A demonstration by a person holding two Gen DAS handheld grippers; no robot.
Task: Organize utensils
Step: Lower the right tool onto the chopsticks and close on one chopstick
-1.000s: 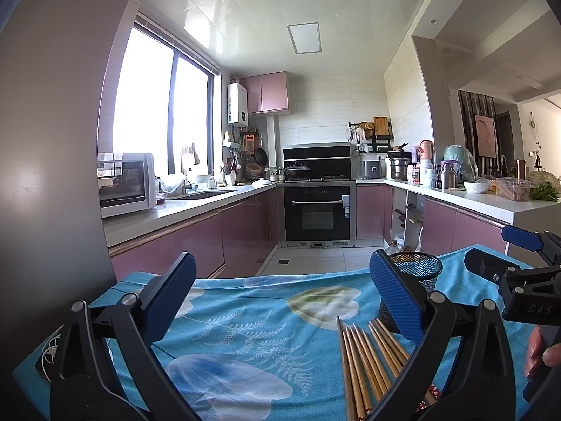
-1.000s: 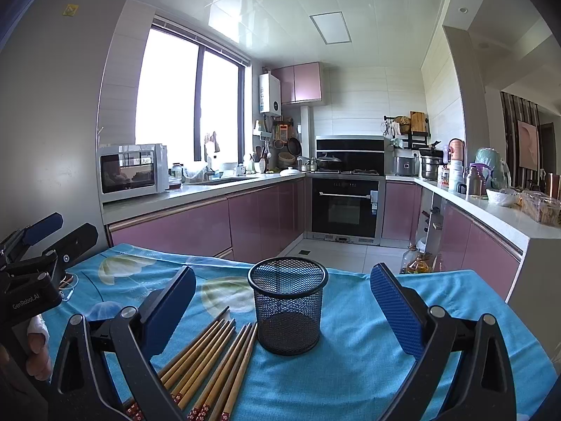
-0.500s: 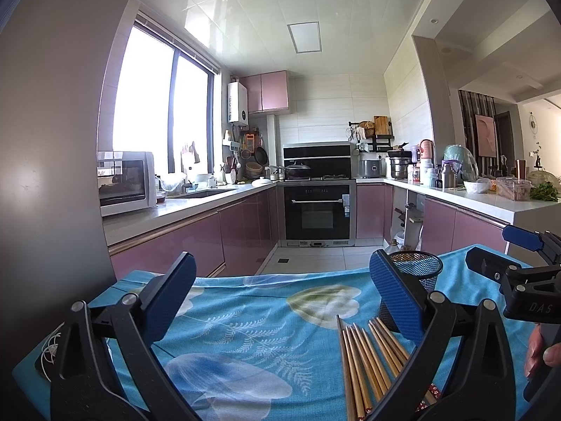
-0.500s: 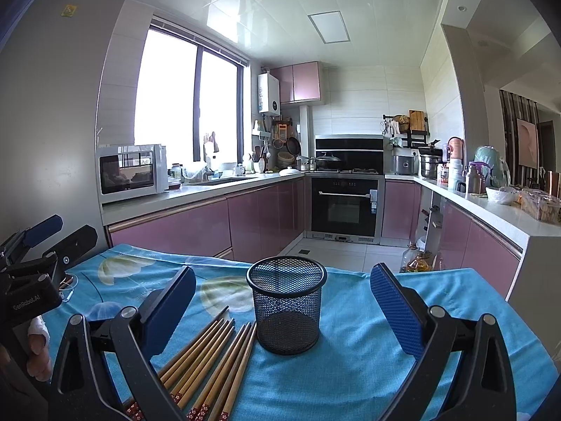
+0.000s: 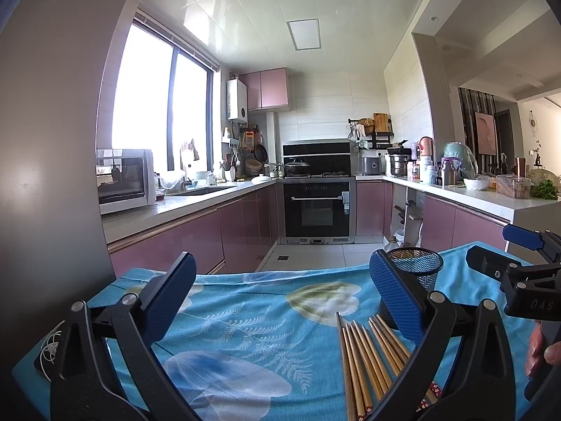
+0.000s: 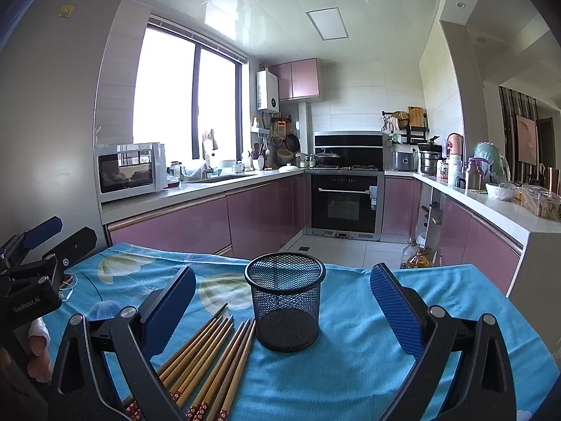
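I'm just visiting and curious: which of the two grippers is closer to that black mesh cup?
Right. The mesh cup stands straight ahead of the open right gripper. The left gripper, also open, has it off to its right.

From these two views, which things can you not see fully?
- Chopsticks: near ends cut off by the frame's bottom edge and the right gripper in the right view.
- Cup: lower part hidden behind the left gripper finger in the left view.
- Chopstick count: overlapping, unclear.

Chopsticks (image 6: 207, 361): near ends cut by bottom edge, beside mesh cup (image 6: 284, 301). Left-wrist view: cup mostly hidden behind right finger (image 5: 396, 298).
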